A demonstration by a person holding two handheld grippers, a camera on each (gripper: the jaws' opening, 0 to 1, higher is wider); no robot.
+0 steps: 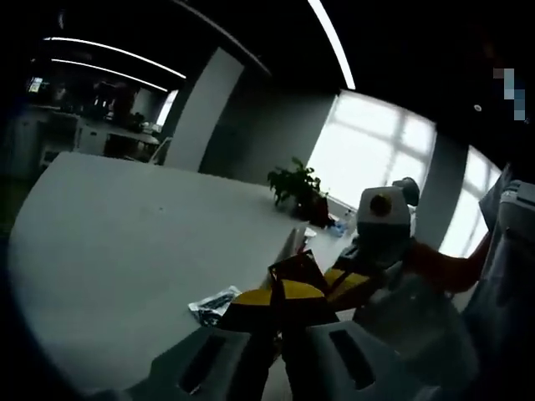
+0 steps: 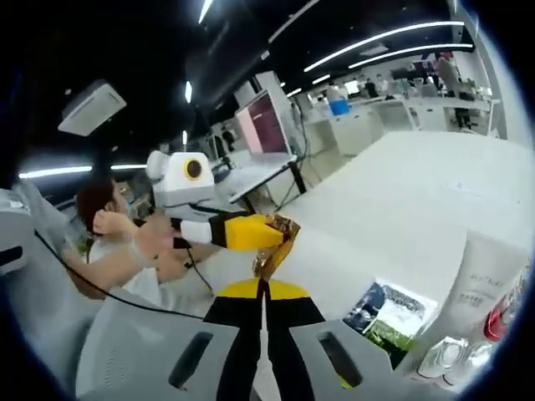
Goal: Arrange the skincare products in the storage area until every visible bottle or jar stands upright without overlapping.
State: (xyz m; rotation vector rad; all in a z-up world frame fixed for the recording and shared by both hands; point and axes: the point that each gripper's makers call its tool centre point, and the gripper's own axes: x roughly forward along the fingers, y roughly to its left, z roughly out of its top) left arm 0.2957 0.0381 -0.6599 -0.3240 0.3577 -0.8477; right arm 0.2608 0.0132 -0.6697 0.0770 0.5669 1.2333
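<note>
Both grippers [image 1: 280,305] [image 2: 263,305] pinch one gold foil packet [image 2: 274,242].

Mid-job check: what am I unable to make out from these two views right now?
- Left gripper view: the foil packet is partly hidden by the left claw; its print is too dark.
- Right gripper view: the cans are cut off by the bottom edge; count unclear.
- Right gripper view: lettering on the white box is too small.
</note>
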